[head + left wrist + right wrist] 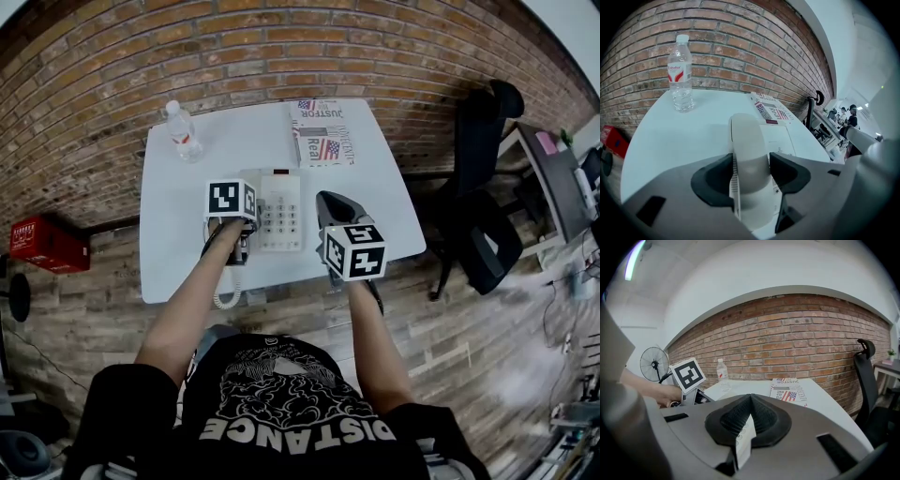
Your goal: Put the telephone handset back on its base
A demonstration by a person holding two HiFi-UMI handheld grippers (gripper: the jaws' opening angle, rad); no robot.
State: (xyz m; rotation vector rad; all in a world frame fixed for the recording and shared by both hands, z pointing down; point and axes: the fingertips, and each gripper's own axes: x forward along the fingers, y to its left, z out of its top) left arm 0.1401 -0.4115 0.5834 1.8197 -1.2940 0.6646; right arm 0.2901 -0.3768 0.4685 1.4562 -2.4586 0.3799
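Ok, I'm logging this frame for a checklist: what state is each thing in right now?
Handset: lying on the base, apparently seated.
Left gripper: open, jaws flanking the handset.
Right gripper: shut, empty.
Water bottle: upright, capped.
Newspaper: folded, lying flat.

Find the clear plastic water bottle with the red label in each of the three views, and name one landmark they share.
Head view: the clear plastic water bottle with the red label stands upper left, at the white table's far left corner.
Left gripper view: upper left, upright before the brick wall.
Right gripper view: small, left of centre.
Shared landmark: the flag-printed newspaper, right of the bottle in every view.
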